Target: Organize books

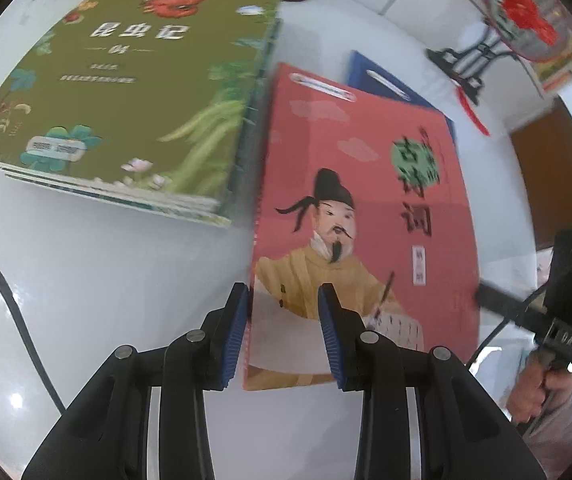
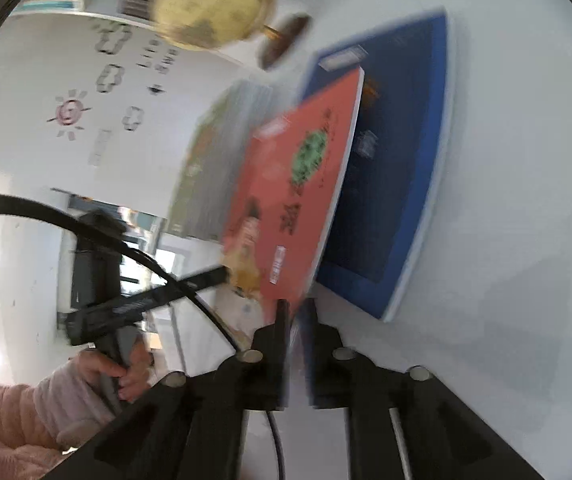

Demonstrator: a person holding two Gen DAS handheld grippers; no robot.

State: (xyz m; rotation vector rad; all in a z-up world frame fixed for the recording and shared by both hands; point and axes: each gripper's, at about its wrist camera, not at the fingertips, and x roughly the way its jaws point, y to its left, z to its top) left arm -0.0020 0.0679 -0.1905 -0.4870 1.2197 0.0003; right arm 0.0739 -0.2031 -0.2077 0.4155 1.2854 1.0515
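A red poetry book (image 1: 365, 216) with a robed man on its cover is lifted off the white table (image 1: 106, 280). My right gripper (image 2: 295, 312) is shut on the book's edge (image 2: 297, 184) and holds it tilted. My left gripper (image 1: 284, 300) is open, with the book's near left corner between its blue pads (image 1: 238, 336), not clamped. A green stack of books (image 1: 134, 92) lies to the left. A blue book (image 2: 397, 168) lies flat under the red one; a corner of it also shows in the left wrist view (image 1: 385, 80).
A globe on a brown stand (image 2: 214, 4) is at the table's far side. A round red ornament on a black stand (image 1: 517, 28) is at the far right. A black cable (image 1: 10, 304) crosses the table at the left. The right hand-held gripper (image 1: 557, 312) shows at the right.
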